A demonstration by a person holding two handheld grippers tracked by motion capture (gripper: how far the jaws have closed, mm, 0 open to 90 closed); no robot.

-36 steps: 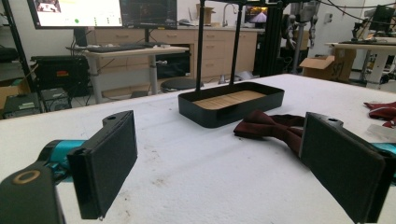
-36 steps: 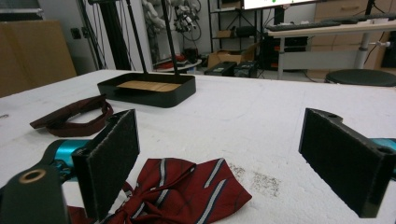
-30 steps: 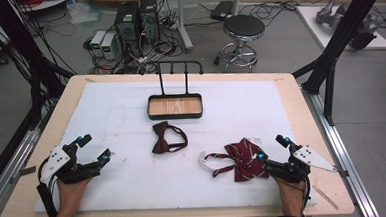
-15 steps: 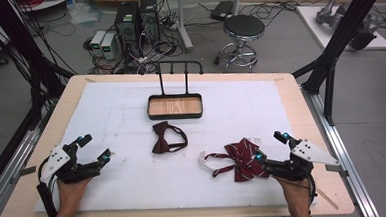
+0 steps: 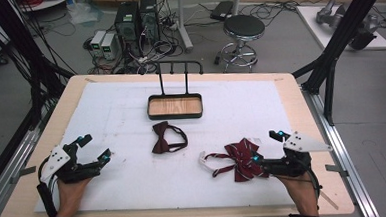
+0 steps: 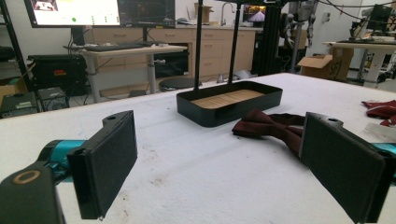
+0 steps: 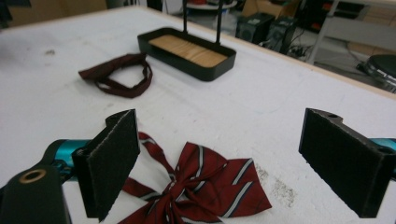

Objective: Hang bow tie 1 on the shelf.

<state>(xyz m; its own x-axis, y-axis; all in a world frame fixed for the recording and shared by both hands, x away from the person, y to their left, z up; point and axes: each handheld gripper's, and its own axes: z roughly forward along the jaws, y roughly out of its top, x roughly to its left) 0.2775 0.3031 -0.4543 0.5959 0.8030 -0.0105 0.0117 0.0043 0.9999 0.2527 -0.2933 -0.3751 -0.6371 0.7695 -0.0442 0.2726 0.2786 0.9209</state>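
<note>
A dark maroon bow tie (image 5: 167, 137) lies flat in the middle of the white mat. A red striped bow tie (image 5: 238, 158) with a white strap lies to its right. My right gripper (image 5: 266, 145) is open at the striped tie's right edge, and its lower finger touches or overlaps the fabric. In the right gripper view the striped bow tie (image 7: 196, 186) sits low between the wide-apart jaws. My left gripper (image 5: 95, 146) rests open at the front left with nothing in it. Its own view shows the maroon bow tie (image 6: 271, 125) ahead to the right.
A black tray (image 5: 175, 116) with a wooden floor and a tall handle stands behind the ties, seen also as the tray (image 6: 219, 114) and the tray (image 7: 187, 65). Bare white mat (image 5: 134, 176) lies between the grippers. A stool (image 5: 244, 28) and computers stand beyond the table.
My right gripper has edged slightly forward beside the striped bow tie. The left gripper and both ties have stayed put.
</note>
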